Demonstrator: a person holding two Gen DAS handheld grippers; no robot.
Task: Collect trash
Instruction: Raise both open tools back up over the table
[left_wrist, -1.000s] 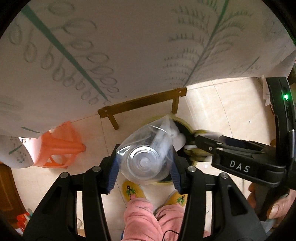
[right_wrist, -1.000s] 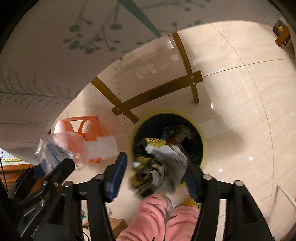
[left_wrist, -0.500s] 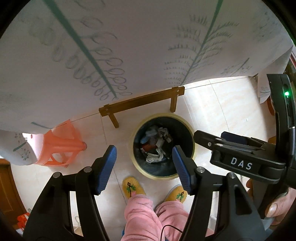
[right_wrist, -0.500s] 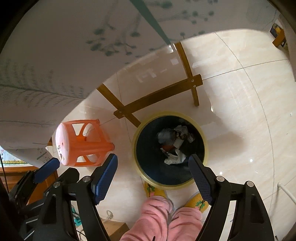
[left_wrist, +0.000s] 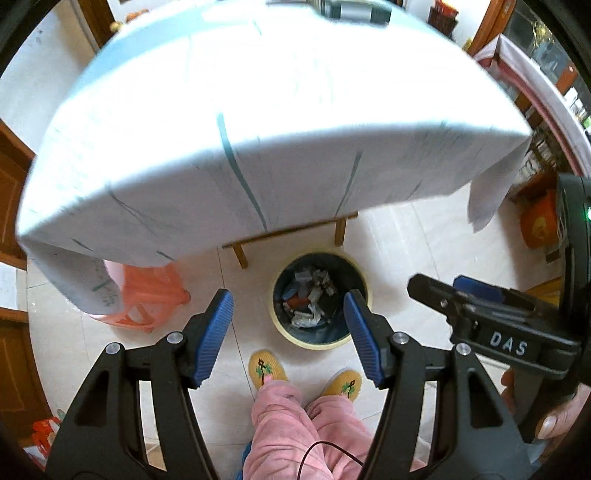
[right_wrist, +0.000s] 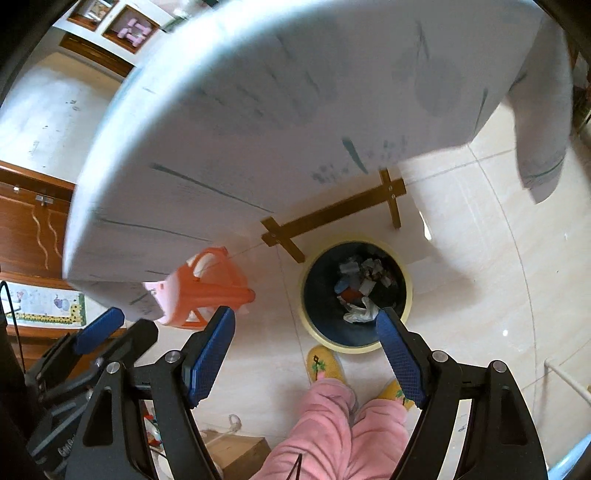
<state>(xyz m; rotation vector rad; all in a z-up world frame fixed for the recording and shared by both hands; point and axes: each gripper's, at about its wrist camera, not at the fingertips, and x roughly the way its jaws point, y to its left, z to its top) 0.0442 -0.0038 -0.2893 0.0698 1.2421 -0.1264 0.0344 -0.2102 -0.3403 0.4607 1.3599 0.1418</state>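
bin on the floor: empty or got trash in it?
Has trash in it. The bin stands upright, unlidded, with crumpled wrappers and scraps piled at its bottom, well below the rim.

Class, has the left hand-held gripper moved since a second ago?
Yes. The left hand-held gripper has risen: the trash bin looks smaller and farther below, and the tabletop, earlier overhead, now shows its upper surface.

cloth-covered table (left_wrist: 258, 122) | orange stool (right_wrist: 210, 291) beside | yellow slippers (left_wrist: 266, 370)
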